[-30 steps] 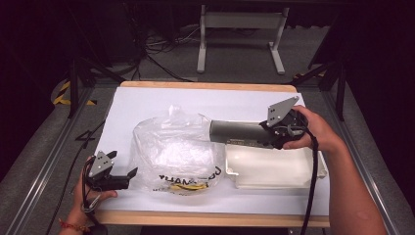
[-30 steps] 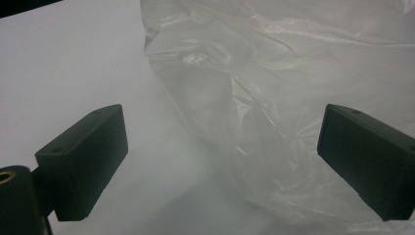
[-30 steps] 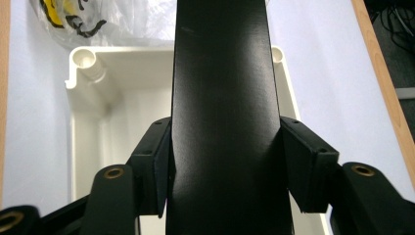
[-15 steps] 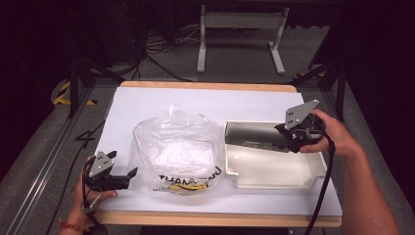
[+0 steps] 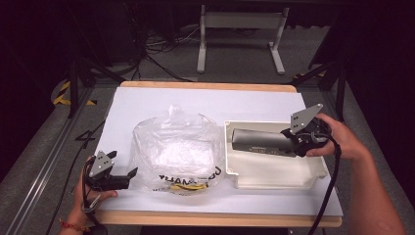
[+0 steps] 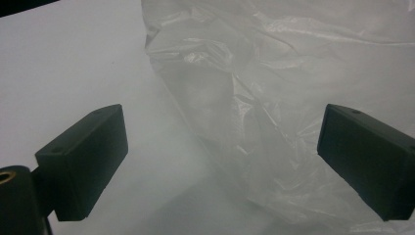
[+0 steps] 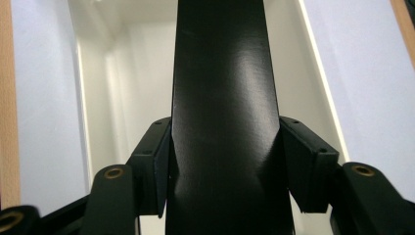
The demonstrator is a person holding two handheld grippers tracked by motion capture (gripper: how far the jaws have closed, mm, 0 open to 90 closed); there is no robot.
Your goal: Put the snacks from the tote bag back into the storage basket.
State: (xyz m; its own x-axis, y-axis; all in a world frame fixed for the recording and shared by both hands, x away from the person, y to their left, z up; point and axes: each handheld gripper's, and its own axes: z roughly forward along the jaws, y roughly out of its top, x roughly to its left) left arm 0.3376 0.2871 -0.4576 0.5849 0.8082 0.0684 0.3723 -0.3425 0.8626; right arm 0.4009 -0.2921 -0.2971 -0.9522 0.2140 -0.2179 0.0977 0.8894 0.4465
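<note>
Right gripper [image 5: 293, 142] clamps dark bar [image 5: 262, 142] over white tray [image 5: 274, 174] — left gripper [image 5: 128, 175] open beside plastic bag [image 5: 176, 147].

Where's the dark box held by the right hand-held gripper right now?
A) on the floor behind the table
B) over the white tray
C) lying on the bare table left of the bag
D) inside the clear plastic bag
B: the right hand-held gripper is clamped on the dark box, which sits over the open white tray; the right gripper view shows the tray's walls on both sides of the box.
</note>
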